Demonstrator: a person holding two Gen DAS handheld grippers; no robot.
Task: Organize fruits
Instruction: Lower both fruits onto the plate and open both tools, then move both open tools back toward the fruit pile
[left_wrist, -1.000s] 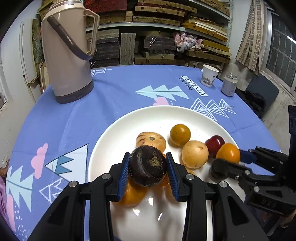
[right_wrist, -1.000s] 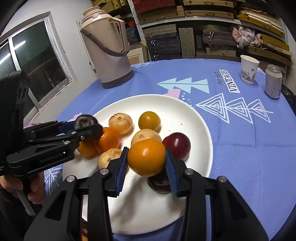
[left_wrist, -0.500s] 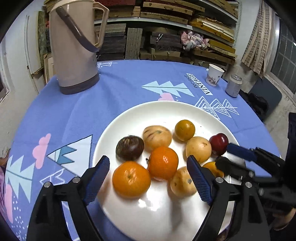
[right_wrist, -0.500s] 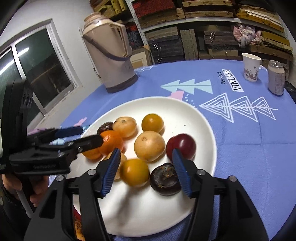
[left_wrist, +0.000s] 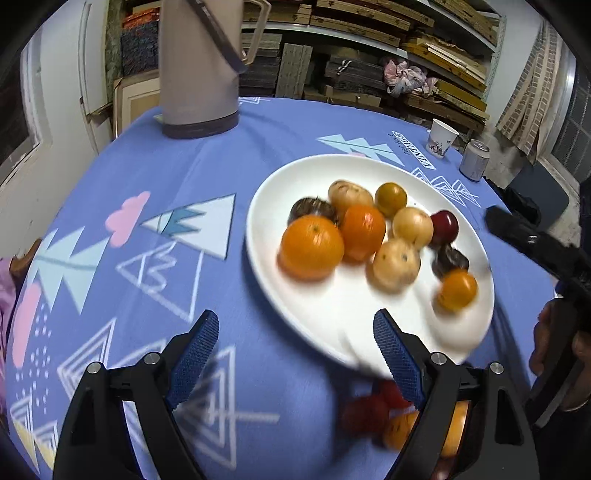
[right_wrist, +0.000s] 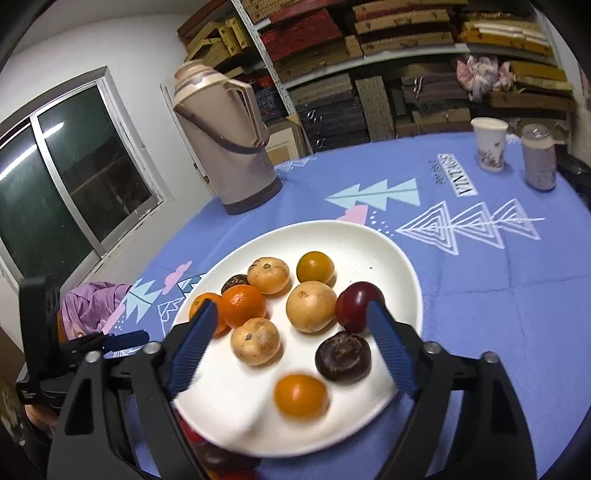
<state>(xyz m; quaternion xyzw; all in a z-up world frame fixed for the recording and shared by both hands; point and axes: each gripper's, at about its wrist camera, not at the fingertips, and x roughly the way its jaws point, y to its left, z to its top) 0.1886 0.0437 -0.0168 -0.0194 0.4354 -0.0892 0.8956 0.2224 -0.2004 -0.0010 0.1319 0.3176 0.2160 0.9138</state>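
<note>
A white plate (left_wrist: 332, 314) (right_wrist: 347, 428) on the blue tablecloth holds several fruits: oranges (left_wrist: 312, 246) (right_wrist: 243, 305), tan round fruits (left_wrist: 396, 265) (right_wrist: 255, 341), a red plum (left_wrist: 444, 225) (right_wrist: 358, 311), dark fruits (left_wrist: 448, 260) (right_wrist: 342, 356) and small yellow-orange fruits (left_wrist: 457, 290) (right_wrist: 301, 396). My left gripper (left_wrist: 295, 354) is open and empty, back at the plate's near-left edge. My right gripper (right_wrist: 291, 343) is open and empty above the plate's near side. More fruits (left_wrist: 373, 413) lie blurred by the plate's near rim.
A tall beige thermos (left_wrist: 201, 66) (right_wrist: 225, 136) stands at the far left of the table. A paper cup (left_wrist: 439, 138) (right_wrist: 489, 144) and a drink can (left_wrist: 475, 159) (right_wrist: 539, 157) stand at the far right. Shelves of stacked boards lie behind.
Both grippers let go of their fruits, the left the dark fruit and the right the orange one, onto the plate. Both opened and drew back; the left swung to the left.
</note>
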